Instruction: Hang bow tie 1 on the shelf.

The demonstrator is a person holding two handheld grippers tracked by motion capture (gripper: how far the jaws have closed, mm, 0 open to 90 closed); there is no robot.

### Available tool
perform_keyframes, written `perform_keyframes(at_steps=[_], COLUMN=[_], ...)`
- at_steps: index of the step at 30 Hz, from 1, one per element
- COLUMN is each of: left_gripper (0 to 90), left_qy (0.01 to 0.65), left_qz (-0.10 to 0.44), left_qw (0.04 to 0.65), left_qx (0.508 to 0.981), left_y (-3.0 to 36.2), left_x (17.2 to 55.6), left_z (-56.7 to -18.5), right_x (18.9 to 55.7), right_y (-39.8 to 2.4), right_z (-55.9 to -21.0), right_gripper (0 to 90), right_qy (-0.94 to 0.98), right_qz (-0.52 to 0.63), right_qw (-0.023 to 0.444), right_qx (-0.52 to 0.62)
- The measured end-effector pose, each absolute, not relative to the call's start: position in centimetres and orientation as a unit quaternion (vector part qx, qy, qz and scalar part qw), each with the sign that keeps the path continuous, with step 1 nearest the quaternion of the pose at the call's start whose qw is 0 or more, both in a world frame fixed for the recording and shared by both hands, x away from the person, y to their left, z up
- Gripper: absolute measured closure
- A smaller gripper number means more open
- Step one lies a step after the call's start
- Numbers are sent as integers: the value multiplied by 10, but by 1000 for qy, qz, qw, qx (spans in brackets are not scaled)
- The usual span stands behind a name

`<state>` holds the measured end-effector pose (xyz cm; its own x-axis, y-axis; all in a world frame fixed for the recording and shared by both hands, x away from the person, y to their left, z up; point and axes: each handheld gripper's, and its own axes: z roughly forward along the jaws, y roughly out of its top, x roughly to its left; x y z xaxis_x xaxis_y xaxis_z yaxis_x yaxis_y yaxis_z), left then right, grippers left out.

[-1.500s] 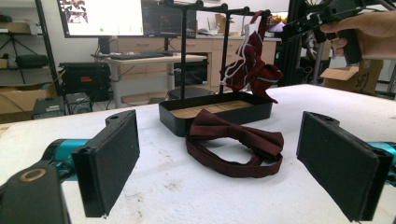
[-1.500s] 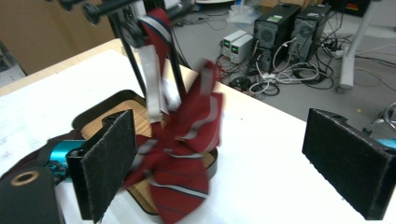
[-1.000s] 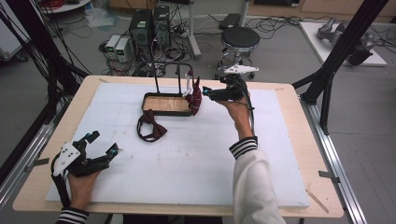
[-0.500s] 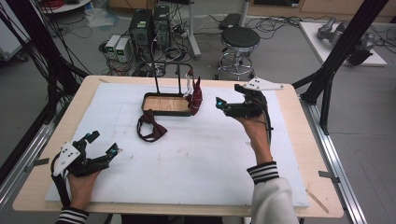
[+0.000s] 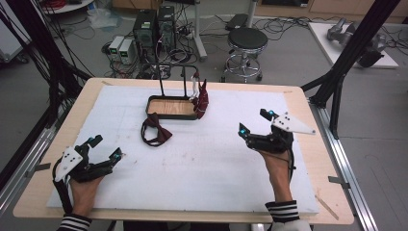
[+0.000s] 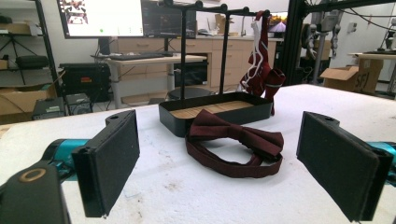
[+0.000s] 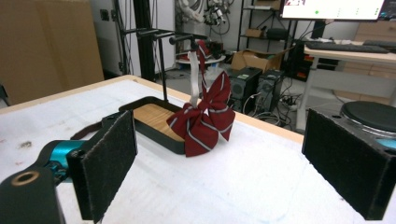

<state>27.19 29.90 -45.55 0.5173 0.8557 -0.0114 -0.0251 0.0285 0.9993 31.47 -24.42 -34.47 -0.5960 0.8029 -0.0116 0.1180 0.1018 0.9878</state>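
1. The left tongs sat near the front left corner of the table, jaws spread wide and holding nothing.
2. The right tongs were over the right side of the white mat, also gaping and empty, pointed toward the stand.
3. A plain maroon bow tie lay flat on the mat, its strap looped, just in front of the black tray and touching or nearly touching its front wall.
4. Seen from the left tongs, that bow tie lay ahead, between the two jaws in line of sight but well apart from them.
5. A striped red bow tie hung from the black rack at the tray's right end.
6. From the right tongs, the striped red bow tie dangled ahead by a white strap, its lower edge at the tray's rim, clear of both pads.
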Motion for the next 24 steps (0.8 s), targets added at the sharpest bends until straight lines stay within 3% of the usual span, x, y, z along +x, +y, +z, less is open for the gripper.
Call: perform_keyframes(at_steps=[12,24], left_gripper=[135,135], left_qy=[343,342], left_qz=[352,353], left_qw=[628,627], left_qx=[604,604], left_y=[299,299], left_x=[272,271], left_z=[-455,-455], right_x=[277,263], right_y=[-252,-262], right_z=[-390,-417], right_gripper=[94,95], right_qy=[651,640], right_qz=[600,602], right_qw=[320,333], right_qx=[338,343])
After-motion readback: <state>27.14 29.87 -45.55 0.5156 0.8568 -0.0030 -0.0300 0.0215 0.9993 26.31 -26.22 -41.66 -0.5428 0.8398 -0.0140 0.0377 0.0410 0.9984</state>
